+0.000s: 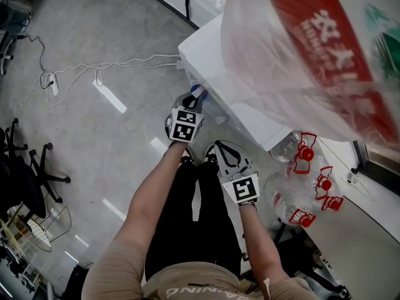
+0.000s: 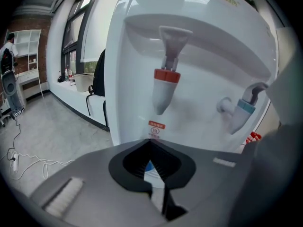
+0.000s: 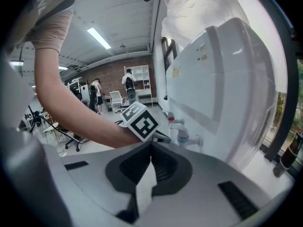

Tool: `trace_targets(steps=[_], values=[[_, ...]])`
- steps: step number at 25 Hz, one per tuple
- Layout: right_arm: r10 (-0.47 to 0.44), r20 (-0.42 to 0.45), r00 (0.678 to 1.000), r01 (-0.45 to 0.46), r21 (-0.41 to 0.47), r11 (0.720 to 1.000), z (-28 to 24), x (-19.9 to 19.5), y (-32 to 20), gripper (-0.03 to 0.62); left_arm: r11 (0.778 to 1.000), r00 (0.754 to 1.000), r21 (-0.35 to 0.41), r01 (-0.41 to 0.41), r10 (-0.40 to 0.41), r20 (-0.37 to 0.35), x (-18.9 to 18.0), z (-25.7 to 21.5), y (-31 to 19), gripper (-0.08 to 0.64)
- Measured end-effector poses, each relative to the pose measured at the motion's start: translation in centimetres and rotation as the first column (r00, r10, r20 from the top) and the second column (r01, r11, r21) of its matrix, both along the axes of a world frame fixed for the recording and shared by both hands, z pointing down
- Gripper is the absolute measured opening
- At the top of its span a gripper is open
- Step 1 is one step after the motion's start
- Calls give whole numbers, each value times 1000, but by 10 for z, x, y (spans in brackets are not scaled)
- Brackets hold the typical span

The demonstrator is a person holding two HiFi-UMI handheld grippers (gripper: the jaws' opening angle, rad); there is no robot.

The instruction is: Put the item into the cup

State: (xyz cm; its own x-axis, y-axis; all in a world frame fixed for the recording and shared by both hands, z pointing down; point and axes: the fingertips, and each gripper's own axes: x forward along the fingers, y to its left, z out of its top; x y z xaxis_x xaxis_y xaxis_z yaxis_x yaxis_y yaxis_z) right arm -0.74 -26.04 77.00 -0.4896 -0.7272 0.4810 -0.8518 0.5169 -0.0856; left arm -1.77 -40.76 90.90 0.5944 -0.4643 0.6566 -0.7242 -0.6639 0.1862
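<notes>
No cup and no loose item show in any view. A white water dispenser (image 1: pixel 209 55) stands just ahead of me. My left gripper (image 1: pixel 192 99) points at its front, jaws shut tip to tip (image 2: pixel 151 141); a thin white and blue sliver shows in the slit, and I cannot tell what it is. The red tap (image 2: pixel 165 82) hangs just above and beyond the left jaws, with the blue tap (image 2: pixel 244 109) to the right. My right gripper (image 1: pixel 220 149) is held lower and nearer my legs, also shut (image 3: pixel 151 144) with nothing in it, behind the left one's marker cube (image 3: pixel 142 121).
A large clear plastic bag (image 1: pixel 300 49) with red print covers the dispenser's top. Empty water bottles with red handles (image 1: pixel 299 147) lie on the floor at right. White cables and a power strip (image 1: pixel 53 83) trail across the grey floor at left; office chairs (image 1: pixel 31 167) stand far left.
</notes>
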Motion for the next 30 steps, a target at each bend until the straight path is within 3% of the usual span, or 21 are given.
trace_targets(steps=[9, 17, 30], values=[[40, 28, 999, -39, -31, 999, 5, 7, 4, 11, 1000, 1000, 10, 15, -15, 7, 0, 0, -3, 8], [25, 23, 999, -24, -36, 999, 7, 4, 7, 11, 999, 999, 4, 33, -32, -40, -1, -13, 1, 8], [2, 21, 1000, -2, -21, 1000, -11, -4, -3, 11, 997, 997, 45, 64, -62, -41, -19, -42, 8, 8]])
